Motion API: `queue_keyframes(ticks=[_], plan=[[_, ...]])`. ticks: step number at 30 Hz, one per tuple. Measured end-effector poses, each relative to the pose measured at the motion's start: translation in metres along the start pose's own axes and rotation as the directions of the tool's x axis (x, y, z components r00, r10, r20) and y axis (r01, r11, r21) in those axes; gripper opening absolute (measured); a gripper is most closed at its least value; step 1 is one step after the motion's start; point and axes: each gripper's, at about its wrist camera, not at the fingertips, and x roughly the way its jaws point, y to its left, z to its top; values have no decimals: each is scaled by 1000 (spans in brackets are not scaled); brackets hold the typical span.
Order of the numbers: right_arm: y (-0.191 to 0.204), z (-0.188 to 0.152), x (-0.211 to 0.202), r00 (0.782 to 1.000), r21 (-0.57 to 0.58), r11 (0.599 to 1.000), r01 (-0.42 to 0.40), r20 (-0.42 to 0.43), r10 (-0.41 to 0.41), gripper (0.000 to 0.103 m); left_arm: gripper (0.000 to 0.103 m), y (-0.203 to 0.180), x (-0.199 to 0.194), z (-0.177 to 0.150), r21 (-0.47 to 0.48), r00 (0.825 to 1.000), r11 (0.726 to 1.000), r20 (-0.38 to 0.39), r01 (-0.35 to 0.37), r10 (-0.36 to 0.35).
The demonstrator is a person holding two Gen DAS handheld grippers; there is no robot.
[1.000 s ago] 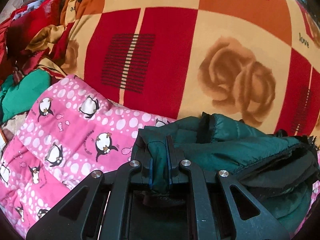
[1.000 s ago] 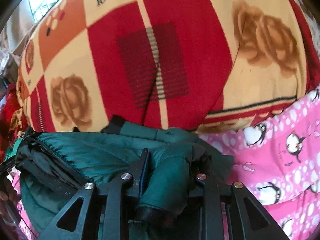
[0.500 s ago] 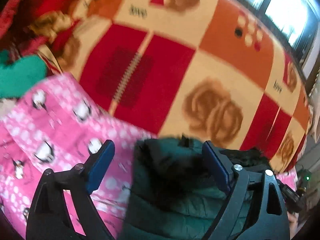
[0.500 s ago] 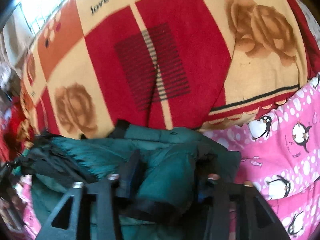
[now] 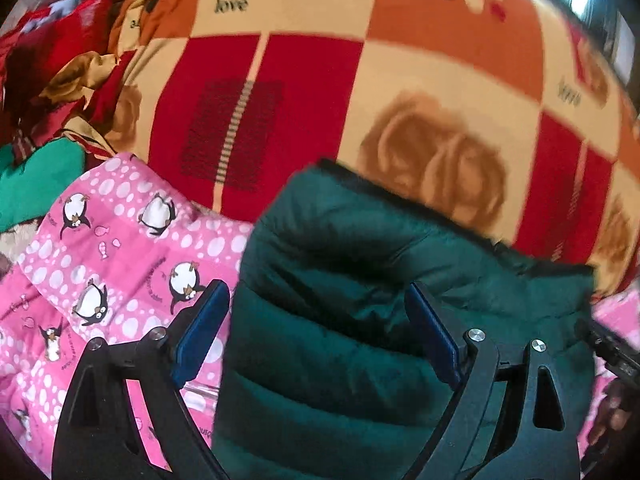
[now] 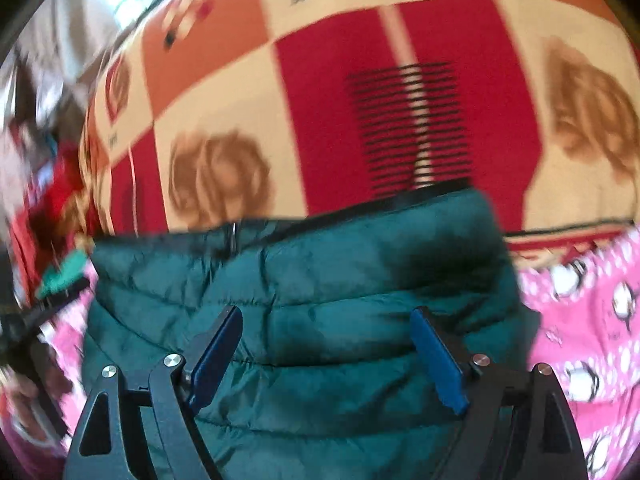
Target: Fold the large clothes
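- A dark green quilted jacket (image 5: 360, 320) lies bunched on a pink penguin-print quilt (image 5: 120, 264), its far edge against a red, orange and cream rose-patterned blanket (image 5: 320, 80).
- The left claw (image 5: 316, 332) is spread wide above the jacket, gripping nothing.
- The right claw (image 6: 326, 352) likewise gapes over the padding.

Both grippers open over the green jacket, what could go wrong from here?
1. The dark green quilted puffer jacket lies released under the open left gripper and right gripper; its puffy padding may spring the fold open.
2. It lies on the pink penguin-print quilt; a low regrasp might pinch both.
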Motion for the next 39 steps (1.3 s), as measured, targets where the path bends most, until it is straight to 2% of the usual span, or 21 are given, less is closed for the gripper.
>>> queue_keyframes(ticks=[4,7,12,17,19,22,24,28,32,35,39], plan=[[15,4,31,999,-80,996,38,-16,-40,84,89,-13,29,-1,57,993,993,-54,-106,109],[13,8,49,996,-82,993,84,-28,-86,84,89,-12,41,-1,56,989,990,-69,-126,130],[-4,8,79,990,-8,995,95,-105,-95,84,90,-10,54,1,58,988,991,-89,-122,126],[-4,2,85,987,-17,993,114,-108,-115,84,90,-10,61,1,68,986,990,-106,-124,130],[-2,6,78,990,-16,995,98,-104,-99,84,90,-11,62,3,69,985,990,-113,-120,127],[-11,13,55,998,13,998,64,-28,-63,84,90,-12,66,4,66,985,991,-123,-114,121],[-21,17,46,998,30,997,68,2,-68,84,91,-10,69,5,63,985,992,-130,-111,118],[-52,20,52,993,90,989,116,-32,-114,84,92,-8,76,7,59,985,994,-141,-95,102],[-75,6,66,994,166,981,105,-60,-96,84,93,-1,89,10,19,983,999,-178,-50,52],[-77,-3,74,993,168,979,116,-50,-109,85,95,6,96,11,-28,980,999,-199,-26,20],[-74,-1,76,991,164,978,126,-58,-118,85,95,5,96,11,-15,981,999,-189,-36,33]])
